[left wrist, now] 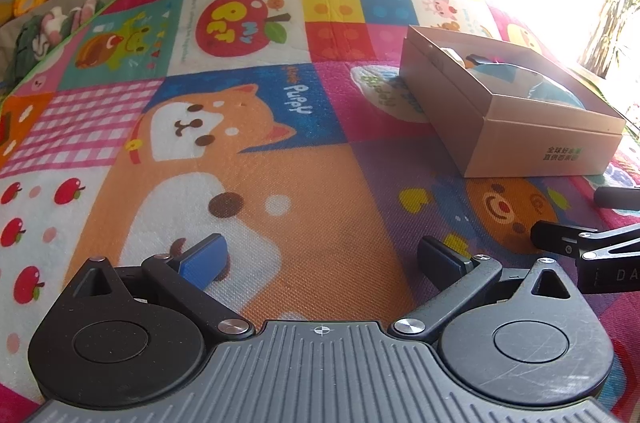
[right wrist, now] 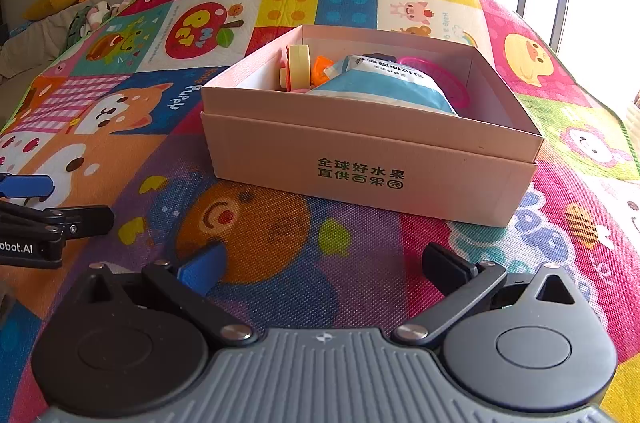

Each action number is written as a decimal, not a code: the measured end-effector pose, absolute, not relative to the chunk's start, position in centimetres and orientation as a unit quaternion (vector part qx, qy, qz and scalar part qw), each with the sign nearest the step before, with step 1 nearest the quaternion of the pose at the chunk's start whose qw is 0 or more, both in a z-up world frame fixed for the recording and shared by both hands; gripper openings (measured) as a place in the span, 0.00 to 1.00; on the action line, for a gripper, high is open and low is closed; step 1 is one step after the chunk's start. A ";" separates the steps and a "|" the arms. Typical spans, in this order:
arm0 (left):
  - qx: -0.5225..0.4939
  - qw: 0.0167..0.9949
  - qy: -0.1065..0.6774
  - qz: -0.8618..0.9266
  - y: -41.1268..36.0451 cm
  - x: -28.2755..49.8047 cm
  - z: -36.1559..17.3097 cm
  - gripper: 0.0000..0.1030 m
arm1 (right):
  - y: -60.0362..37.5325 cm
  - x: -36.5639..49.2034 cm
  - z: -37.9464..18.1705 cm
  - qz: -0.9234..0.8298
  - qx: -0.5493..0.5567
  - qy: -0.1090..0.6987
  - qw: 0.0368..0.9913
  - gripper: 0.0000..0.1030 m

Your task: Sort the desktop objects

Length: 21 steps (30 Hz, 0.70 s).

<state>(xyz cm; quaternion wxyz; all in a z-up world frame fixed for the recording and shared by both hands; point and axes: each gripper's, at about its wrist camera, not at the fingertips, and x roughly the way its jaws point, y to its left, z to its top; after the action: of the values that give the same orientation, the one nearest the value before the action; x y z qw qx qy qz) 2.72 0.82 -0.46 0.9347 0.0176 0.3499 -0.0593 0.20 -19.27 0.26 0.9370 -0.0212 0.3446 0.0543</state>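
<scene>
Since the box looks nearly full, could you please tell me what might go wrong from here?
1. The blue pouch already bulges near the rim of the box, so anything added on top could slide out.
2. The tape roll stands on edge against the box's wall and could topple if the box is bumped.
3. Both grippers, left and right, are open and empty and sit close together, so they could knock each other on the next move.

A matt, plain cardboard box (right wrist: 372, 159) sits on a woven-textured printed play mat (right wrist: 280, 231), holding a glossy blue-and-white plastic pouch (right wrist: 384, 87), while matt black plastic gripper arms with bright metal rivets (right wrist: 410, 331) frame it.
</scene>
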 end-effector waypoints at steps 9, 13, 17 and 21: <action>0.005 0.936 0.347 -0.064 1.1 2.7 -0.5 1.00 | -19.3 0.1 0.3 0.054 -0.022 0.345 0.937 1.00; 0.005 0.936 0.347 -0.064 1.2 2.8 -0.4 1.00 | -19.3 0.2 0.2 0.054 -0.021 0.345 0.937 1.00; 0.006 0.936 0.347 -0.064 1.2 2.7 -0.4 1.00 | -19.3 0.2 0.2 0.054 -0.022 0.345 0.937 1.00; 0.005 0.936 0.347 -0.064 1.2 2.8 -0.4 1.00 | -19.3 0.2 0.2 0.054 -0.021 0.345 0.937 1.00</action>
<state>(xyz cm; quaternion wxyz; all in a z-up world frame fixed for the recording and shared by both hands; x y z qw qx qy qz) 2.77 1.17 -0.45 0.9357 0.0051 0.3469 -0.0643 0.17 -19.28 0.23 0.9369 -0.0215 0.3446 0.0543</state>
